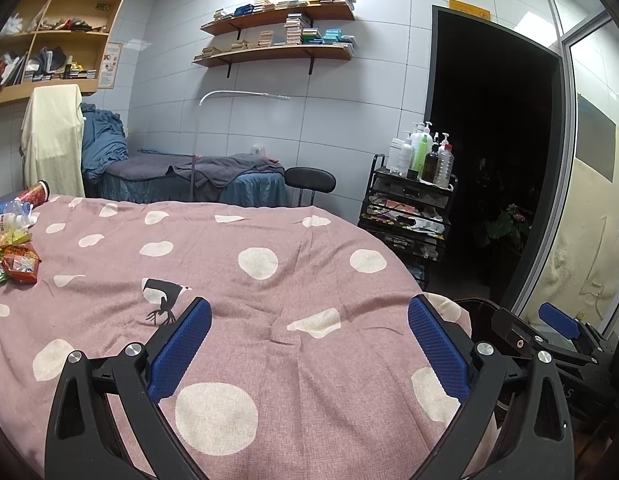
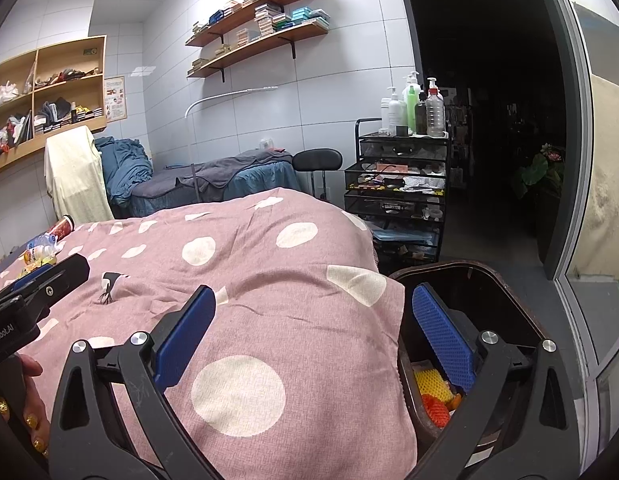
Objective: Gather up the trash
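- Trash [image 1: 13, 240] sits in a heap at the far left corner of the bed [image 1: 269, 280]: bright wrappers, a plastic bottle, a red cup.
- Left gripper [image 1: 309, 344] hangs over the middle of the spotted cover, jaws spread wide, holding nothing.
- Right gripper [image 2: 313, 332] is over the bed's near right corner, jaws released and empty, one finger hanging over the bin [image 2: 489, 280].
- Bin stands just beside the bed; yellow and orange scraps [image 2: 433, 396] lie inside already.
- Looks like the gap between a drop and the next pick.
- Next move calls for a long reach left to the heap, then a close on one wrapper.
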`<state>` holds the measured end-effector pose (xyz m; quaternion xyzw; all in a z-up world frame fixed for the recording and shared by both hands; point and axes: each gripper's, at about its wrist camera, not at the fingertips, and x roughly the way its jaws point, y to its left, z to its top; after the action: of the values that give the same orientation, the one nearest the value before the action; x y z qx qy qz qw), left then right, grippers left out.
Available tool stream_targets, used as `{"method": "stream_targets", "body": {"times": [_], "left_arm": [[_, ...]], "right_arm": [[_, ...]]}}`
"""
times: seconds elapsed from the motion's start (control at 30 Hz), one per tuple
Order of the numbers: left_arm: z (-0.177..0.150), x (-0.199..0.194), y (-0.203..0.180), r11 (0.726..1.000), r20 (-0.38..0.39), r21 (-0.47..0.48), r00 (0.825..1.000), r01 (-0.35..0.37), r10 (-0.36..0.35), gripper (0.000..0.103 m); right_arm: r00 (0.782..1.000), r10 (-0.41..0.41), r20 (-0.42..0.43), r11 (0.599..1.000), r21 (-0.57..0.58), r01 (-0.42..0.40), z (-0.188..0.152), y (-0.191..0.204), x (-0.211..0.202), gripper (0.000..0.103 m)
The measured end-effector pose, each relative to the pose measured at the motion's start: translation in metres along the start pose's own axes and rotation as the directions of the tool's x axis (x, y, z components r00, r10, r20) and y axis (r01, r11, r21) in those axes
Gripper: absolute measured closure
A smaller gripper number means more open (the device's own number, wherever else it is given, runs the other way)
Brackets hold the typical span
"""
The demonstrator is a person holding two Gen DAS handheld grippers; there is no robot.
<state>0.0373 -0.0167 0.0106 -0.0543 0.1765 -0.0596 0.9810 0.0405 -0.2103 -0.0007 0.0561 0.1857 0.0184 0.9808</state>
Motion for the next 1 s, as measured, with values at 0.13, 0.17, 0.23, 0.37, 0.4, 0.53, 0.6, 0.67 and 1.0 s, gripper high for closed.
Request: {"method": "stream_targets", "body": {"times": [0.13,0.17,0.23,0.37,0.4,0.53,0.6,0.67,1.0], "left_arm": [[-0.0016,-0.0019,-0.0002,1.0,-0.002,-0.011,1.0,0.002,-0.002,0.005],[-0.0014,-0.0023,0.0003,1.0,-0.001,-0.012,1.0,-0.002,0.002,0.005],[-0.0014,-0.0026,0.0,1.0,-0.002,-0.011,1.0,-0.003,0.003,0.005],[-0.003,-0.0036,-0.0007,1.0,-0.003,-0.009,1.0,-0.007,0.007,0.005],[-0.0031,-0.0039,-0.0005,1.0,-0.003,-0.009,1.0,-0.006,0.006,0.005],[-0.0031,-0.0041,-0.0011,1.0,-0.004,-0.008,1.0,-0.006,0.006,0.005],[-0.0033,-0.0047,-0.0018,1.0,-0.002,-0.003,1.0,-0.005,0.005,0.005],[-0.003,-0.0053,-0.0032,1.0,0.0,0.004,1.0,-0.007,0.007,0.005],[-0.0025,-0.0067,-0.0056,1.0,0.004,0.01,1.0,-0.009,0.009,0.005]], "right_arm": [[1.0,0.0,0.0,1.0,0.0,0.0,0.0001,-0.0002,-0.0001,0.006],[1.0,0.0,0.0,1.0,0.0,0.0,0.0001,-0.0002,-0.0001,0.006],[1.0,0.0,0.0,1.0,-0.001,0.0,0.0,-0.0001,-0.0001,0.006],[1.0,0.0,-0.002,1.0,0.0,0.0,-0.0003,-0.0001,0.0002,0.006],[1.0,0.0,-0.002,1.0,0.0,0.0,-0.0006,0.0003,0.0,0.006],[1.0,0.0,-0.002,1.0,0.0,0.0,-0.001,0.0,0.0003,0.006],[1.0,0.001,-0.004,1.0,0.001,-0.001,-0.0011,0.0003,0.0007,0.006],[1.0,0.0,-0.003,1.0,-0.001,0.0,-0.0013,0.0001,0.0006,0.006],[1.0,0.0,-0.004,1.0,0.0,0.0,-0.0011,0.0003,0.0006,0.006]]}}
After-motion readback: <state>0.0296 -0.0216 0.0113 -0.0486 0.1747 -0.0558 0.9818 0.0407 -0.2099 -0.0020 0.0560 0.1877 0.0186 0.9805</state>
